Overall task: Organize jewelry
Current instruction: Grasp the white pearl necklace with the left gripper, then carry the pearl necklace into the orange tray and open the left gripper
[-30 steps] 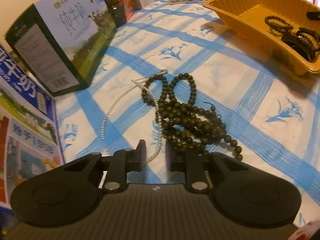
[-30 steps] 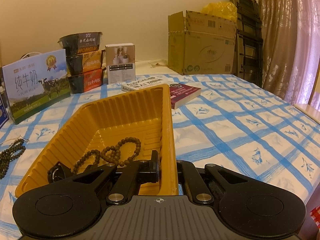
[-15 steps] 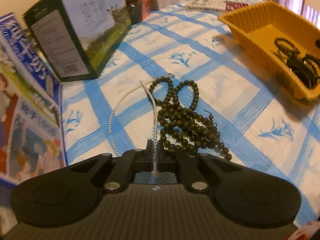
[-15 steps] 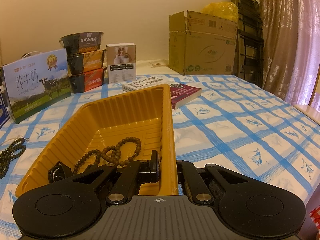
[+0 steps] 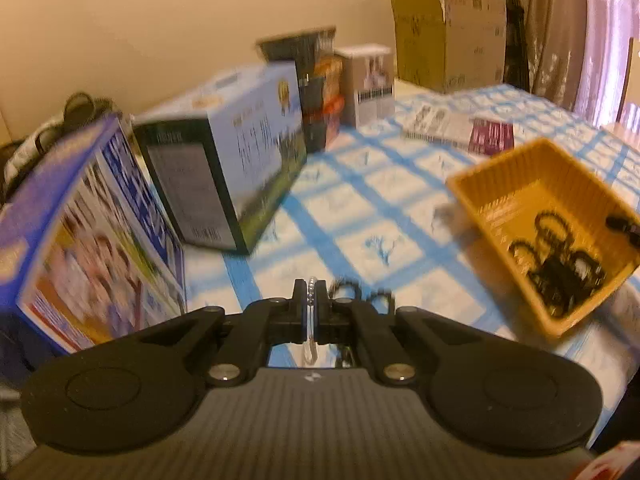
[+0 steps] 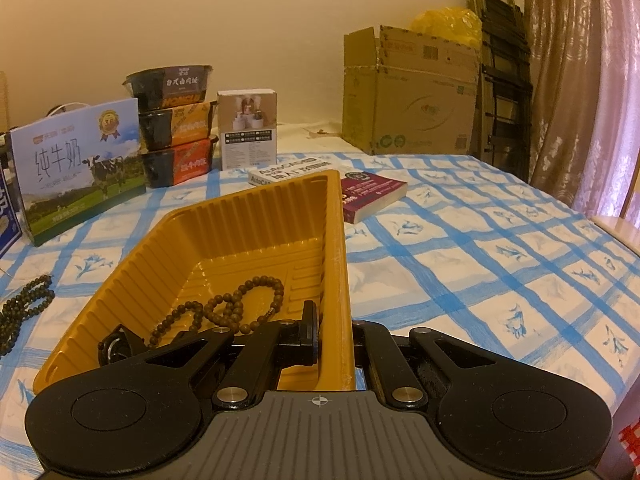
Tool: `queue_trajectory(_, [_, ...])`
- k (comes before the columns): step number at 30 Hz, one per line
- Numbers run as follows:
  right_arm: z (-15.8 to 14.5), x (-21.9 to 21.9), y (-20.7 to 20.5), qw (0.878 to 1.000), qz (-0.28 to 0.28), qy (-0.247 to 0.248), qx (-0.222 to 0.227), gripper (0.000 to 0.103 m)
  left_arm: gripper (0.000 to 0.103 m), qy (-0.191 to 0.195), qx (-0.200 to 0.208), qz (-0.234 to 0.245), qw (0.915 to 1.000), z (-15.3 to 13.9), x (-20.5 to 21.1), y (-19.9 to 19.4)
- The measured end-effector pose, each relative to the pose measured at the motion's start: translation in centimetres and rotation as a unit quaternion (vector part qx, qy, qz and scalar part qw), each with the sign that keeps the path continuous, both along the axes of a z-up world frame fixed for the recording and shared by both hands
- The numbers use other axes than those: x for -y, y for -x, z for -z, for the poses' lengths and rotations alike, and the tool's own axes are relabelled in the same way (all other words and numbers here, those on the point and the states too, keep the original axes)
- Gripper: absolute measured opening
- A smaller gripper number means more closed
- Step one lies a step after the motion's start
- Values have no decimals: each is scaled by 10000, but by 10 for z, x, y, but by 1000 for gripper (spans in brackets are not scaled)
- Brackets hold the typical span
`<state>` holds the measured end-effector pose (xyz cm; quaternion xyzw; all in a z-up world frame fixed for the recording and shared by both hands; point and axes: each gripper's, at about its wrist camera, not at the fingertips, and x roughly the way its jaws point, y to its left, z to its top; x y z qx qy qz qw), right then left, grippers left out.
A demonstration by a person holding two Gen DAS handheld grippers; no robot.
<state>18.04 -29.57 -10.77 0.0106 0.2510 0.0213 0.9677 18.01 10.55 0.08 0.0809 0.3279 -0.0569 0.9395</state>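
Checked tablecloth (image 5: pixel 400 216) behind; pearl strand (image 5: pixel 311 304) (blurred) pinched in left gripper (image 5: pixel 311 300).

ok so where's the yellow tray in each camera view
Left wrist: the yellow tray sits at the right edge, beyond the left gripper.
Right wrist: it fills the lower centre, its side wall between the right gripper jaws.
Shared landmark: the milk carton.

Milk carton (image 6: pixel 82 168) far ahead-left of right tongs, stacked food bowls (image 6: pixel 172 124) beside it. Cardboard box (image 6: pixel 408 92) ahead-right; purple book (image 6: pixel 372 196) between.
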Motion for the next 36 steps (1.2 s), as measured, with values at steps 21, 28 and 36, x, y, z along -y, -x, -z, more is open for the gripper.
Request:
queue_trajectory(21, [-2, 0, -2, 10000, -59, -5, 18, 4, 2, 256, 703, 910, 9930, -105, 73, -5])
queue_trajectory(28, [-3, -3, -5, 10000, -86, 3, 6, 4, 2, 515, 773, 1407, 9857, -102, 121, -25])
queue_trajectory(36, [-7, -6, -10, 9999, -114, -32, 41, 4, 2, 979, 616, 1610, 9801, -84, 170, -52])
